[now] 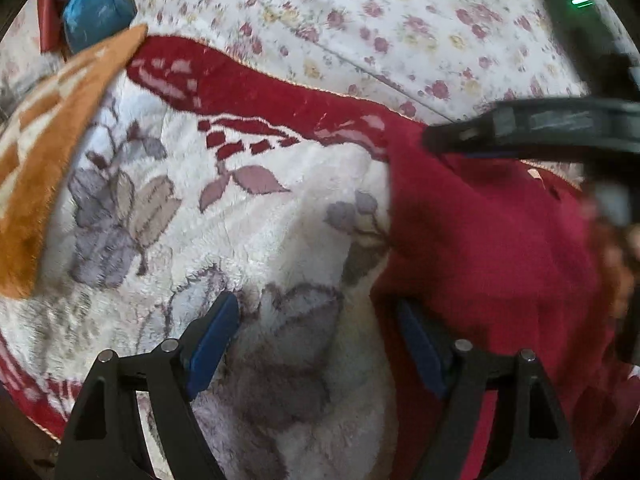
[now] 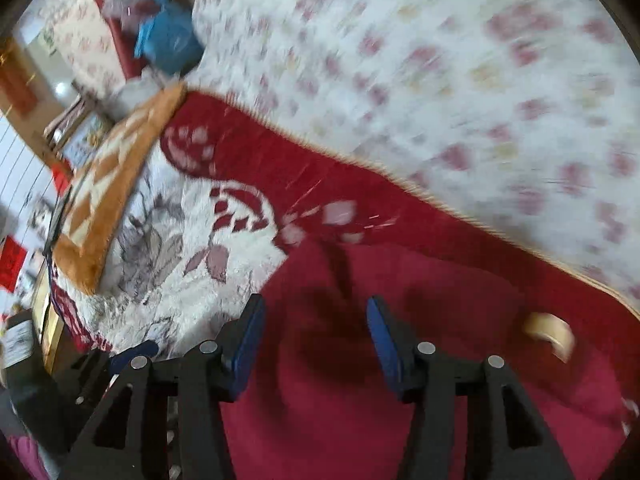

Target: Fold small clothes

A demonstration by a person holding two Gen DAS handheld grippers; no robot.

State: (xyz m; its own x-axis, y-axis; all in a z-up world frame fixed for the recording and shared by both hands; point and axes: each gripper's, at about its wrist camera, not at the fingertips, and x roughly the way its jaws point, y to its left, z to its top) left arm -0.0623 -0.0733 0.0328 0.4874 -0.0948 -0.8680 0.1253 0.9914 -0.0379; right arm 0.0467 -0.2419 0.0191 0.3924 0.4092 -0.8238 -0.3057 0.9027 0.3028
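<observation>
Fleecy white blanket (image 1: 256, 216) with grey flowers and a red border covers the bed where I work. My red garment (image 1: 492, 248) lies on its right side. I see my left claw (image 1: 316, 344) spread apart at its left edge, my right claw (image 2: 316, 344) apart above it, gripping nothing. Far behind lies a flowered sheet (image 1: 360, 20).

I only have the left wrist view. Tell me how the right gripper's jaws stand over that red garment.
Observer: The right gripper is open. The red garment lies under the gap and is not pinched.
Operator: Report anything loose near it.
Observer: A beige ring, perhaps a tape roll though it is blurred, lies on the red fabric to the right of the jaws.
</observation>
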